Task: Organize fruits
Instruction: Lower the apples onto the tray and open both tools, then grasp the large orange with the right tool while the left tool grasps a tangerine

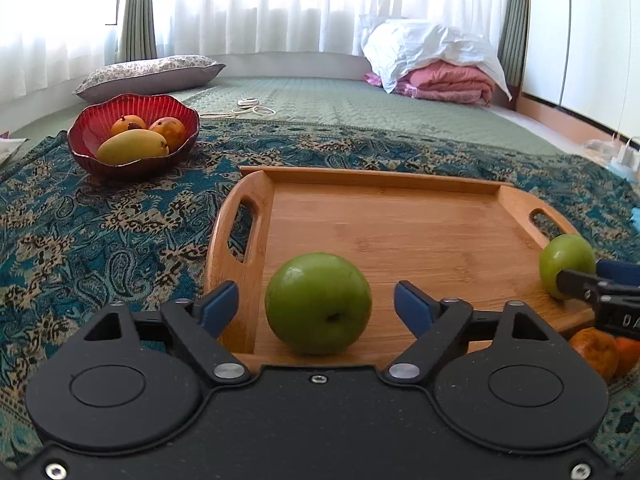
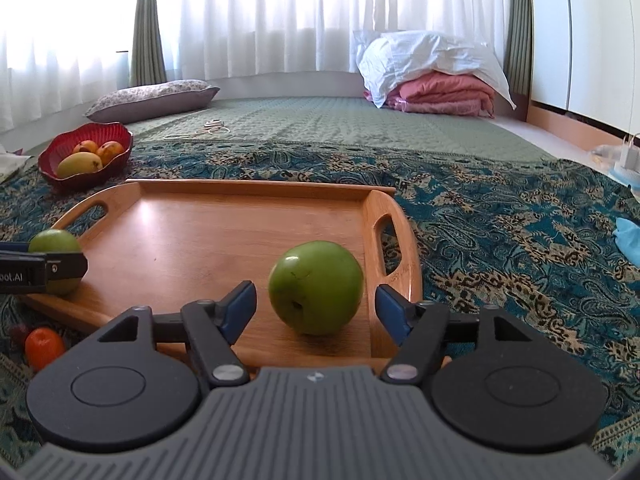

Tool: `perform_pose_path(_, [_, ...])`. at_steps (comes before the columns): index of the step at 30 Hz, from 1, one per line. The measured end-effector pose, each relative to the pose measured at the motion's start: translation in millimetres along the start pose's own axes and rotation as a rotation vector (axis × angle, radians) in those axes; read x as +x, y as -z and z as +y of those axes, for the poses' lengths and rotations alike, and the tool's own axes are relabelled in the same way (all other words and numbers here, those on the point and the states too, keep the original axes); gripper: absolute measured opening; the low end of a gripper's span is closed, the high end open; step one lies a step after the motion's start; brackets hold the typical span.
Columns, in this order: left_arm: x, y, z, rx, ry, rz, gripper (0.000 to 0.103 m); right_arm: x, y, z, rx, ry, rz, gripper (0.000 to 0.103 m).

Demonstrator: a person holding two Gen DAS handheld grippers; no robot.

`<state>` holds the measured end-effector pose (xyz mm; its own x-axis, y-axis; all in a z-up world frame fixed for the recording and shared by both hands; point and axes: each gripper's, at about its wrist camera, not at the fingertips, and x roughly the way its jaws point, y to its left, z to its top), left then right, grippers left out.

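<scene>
Two green apples rest on a wooden tray (image 1: 384, 224). One apple (image 1: 318, 303) sits at the tray's near left corner, between the open fingers of my left gripper (image 1: 317, 307), not touched. The other apple (image 2: 316, 293) sits at the tray's near right side (image 2: 224, 232), between the open fingers of my right gripper (image 2: 316, 307). Each view shows the other apple and gripper at its edge: the right gripper (image 1: 576, 280) in the left wrist view, the left gripper (image 2: 60, 268) in the right wrist view. A red bowl (image 1: 132, 136) holds three mangoes.
Oranges lie on the patterned cloth just in front of the tray (image 1: 596, 350) (image 2: 44, 348). The red bowl (image 2: 86, 154) stands beyond the tray's far left. A pillow (image 1: 148, 74), folded bedding (image 1: 436, 68) and a cord (image 1: 248, 108) lie on the green mat behind.
</scene>
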<state>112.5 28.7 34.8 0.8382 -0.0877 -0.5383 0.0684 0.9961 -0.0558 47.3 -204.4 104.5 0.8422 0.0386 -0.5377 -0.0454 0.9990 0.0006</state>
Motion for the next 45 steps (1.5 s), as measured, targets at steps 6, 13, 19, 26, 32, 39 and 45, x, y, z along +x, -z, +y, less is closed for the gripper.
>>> perform_pose_path(6, [-17.9, 9.2, -0.3, -0.002, 0.019, -0.037, 0.097, -15.4, 5.8, 3.6, 0.0, -0.014, -0.034, 0.084])
perform_pose_path(13, [-41.8, 21.3, -5.6, 0.009, 0.053, -0.102, 0.102, -31.9, 16.3, 8.0, 0.005, -0.038, -0.08, 0.085])
perform_pose_path(19, [-55.6, 34.6, -11.8, 0.027, 0.078, -0.127, 0.103, -46.2, 30.3, 11.7, 0.01, -0.052, -0.122, 0.087])
perform_pose_path(26, [-61.7, 52.8, -21.0, 0.079, 0.077, -0.124, 0.103, -52.5, 43.8, 16.8, -0.011, -0.033, -0.126, 0.089])
perform_pose_path(32, [-69.0, 64.5, -27.9, 0.096, 0.098, -0.131, 0.094, -55.3, 54.3, 27.9, -0.088, -0.014, -0.126, 0.089])
perform_pose_path(39, [-75.0, 69.2, -39.1, 0.111, 0.133, -0.102, 0.065, -56.9, 60.0, 38.8, -0.148, -0.026, -0.113, 0.082])
perform_pose_path(45, [-70.8, 75.3, -43.8, 0.13, 0.09, -0.071, 0.054, -53.6, 61.1, 39.8, -0.149, -0.03, -0.082, 0.071])
